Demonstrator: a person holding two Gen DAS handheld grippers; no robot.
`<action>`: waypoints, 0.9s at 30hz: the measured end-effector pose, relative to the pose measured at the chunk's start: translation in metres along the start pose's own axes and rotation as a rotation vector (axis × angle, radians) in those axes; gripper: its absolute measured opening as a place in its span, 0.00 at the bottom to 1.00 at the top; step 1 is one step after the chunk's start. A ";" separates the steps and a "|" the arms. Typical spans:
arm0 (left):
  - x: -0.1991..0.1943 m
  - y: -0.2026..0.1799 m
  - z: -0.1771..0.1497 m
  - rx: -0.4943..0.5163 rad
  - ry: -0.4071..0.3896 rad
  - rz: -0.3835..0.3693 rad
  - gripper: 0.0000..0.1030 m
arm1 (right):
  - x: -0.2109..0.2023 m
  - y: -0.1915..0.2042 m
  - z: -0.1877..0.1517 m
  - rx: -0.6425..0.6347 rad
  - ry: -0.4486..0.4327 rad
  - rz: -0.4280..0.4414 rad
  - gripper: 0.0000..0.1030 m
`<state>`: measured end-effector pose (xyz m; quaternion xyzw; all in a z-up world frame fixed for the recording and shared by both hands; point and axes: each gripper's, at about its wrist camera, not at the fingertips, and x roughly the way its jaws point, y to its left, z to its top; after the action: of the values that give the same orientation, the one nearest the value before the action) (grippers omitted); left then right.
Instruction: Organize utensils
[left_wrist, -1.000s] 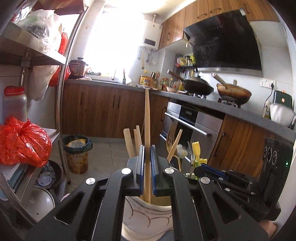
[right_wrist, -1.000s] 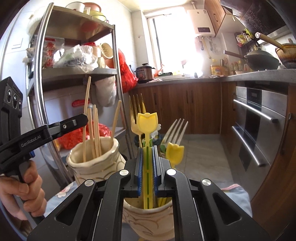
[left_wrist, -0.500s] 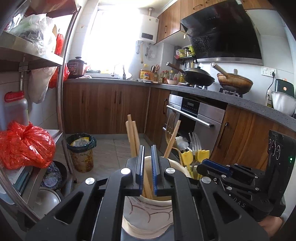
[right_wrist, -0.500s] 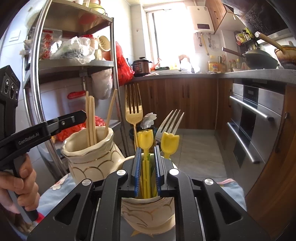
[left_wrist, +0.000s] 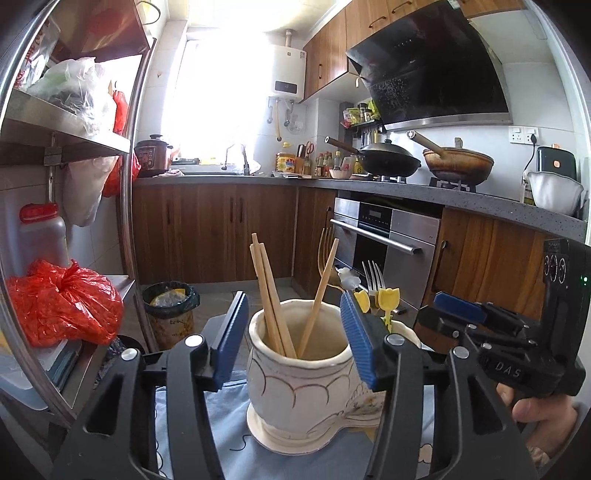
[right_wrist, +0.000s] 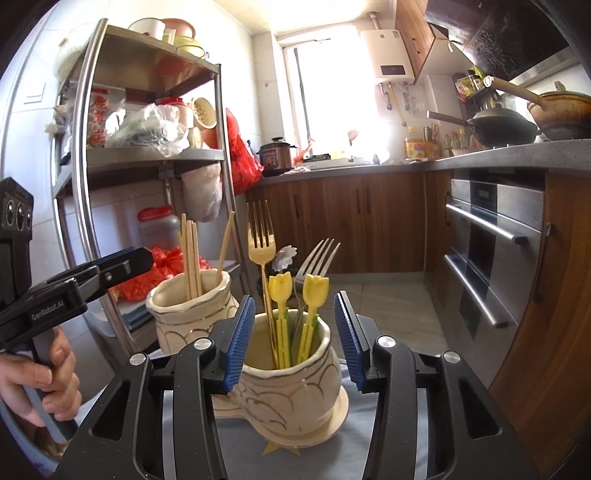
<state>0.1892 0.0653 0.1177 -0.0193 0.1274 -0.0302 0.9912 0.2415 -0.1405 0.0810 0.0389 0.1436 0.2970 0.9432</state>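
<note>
A white ceramic cup holds several wooden chopsticks. My left gripper is just in front of it, and its jaws are opening. The blue pads stand on either side of the rim without pressing on anything. A second cup holds a gold fork, a silver fork and two yellow tulip picks. My right gripper faces this cup with its jaws opening too, its pads apart from the picks. The right gripper also shows beside the chopstick cup.
Both cups stand on a light blue cloth. A metal shelf rack with a red bag is close on the left. A bin sits on the floor. An oven and a counter with woks are to the right.
Both grippers were shut, the left on a chopstick and the right on a yellow tulip pick. Each lowered its piece into its cup, let go, spread its jaws and drew back.
</note>
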 end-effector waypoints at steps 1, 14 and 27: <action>-0.003 0.000 -0.001 0.004 -0.002 0.005 0.52 | -0.003 0.000 0.000 0.001 -0.004 0.000 0.49; -0.036 0.003 -0.026 -0.002 -0.029 0.033 0.91 | -0.027 0.002 -0.020 -0.009 -0.038 -0.020 0.75; -0.049 -0.011 -0.057 -0.002 -0.080 0.017 0.95 | -0.043 0.008 -0.043 -0.061 -0.071 -0.067 0.93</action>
<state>0.1270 0.0559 0.0753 -0.0203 0.0878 -0.0210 0.9957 0.1905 -0.1591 0.0516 0.0157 0.1020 0.2677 0.9579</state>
